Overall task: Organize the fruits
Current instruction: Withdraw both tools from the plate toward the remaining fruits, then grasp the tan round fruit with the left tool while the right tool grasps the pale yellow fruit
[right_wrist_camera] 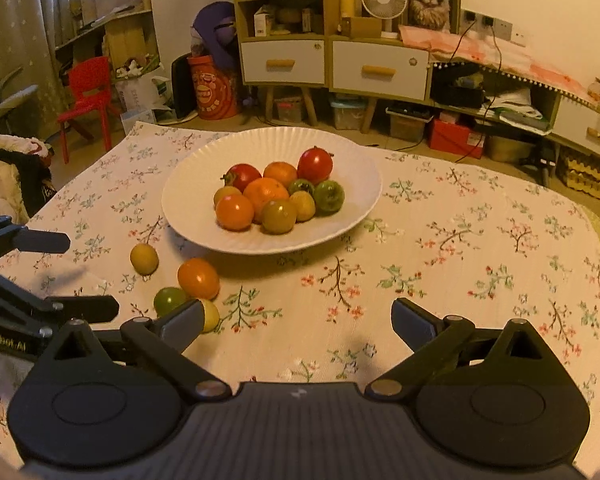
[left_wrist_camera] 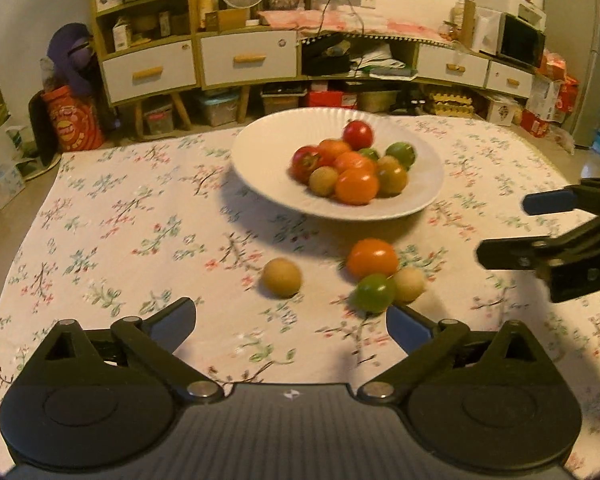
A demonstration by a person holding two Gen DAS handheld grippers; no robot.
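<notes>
A white plate [left_wrist_camera: 260,152] [right_wrist_camera: 188,208] on the floral tablecloth holds several red, orange, green and yellow fruits. On the cloth in front of it lie an orange fruit [left_wrist_camera: 372,258] [right_wrist_camera: 198,278], a green fruit [left_wrist_camera: 373,293] [right_wrist_camera: 168,300], a pale yellow fruit [left_wrist_camera: 410,284] [right_wrist_camera: 211,314] and a tan fruit [left_wrist_camera: 282,277] [right_wrist_camera: 144,259]. My left gripper [left_wrist_camera: 291,322] is open and empty, just short of the loose fruits. My right gripper [right_wrist_camera: 298,322] is open and empty, to the right of them; it also shows in the left wrist view [left_wrist_camera: 504,228].
The floral tablecloth [right_wrist_camera: 460,248] covers the table. Behind the table stand a cabinet with drawers [left_wrist_camera: 244,56], storage boxes and a red chair [right_wrist_camera: 86,96]. The left gripper shows at the left edge of the right wrist view [right_wrist_camera: 88,276].
</notes>
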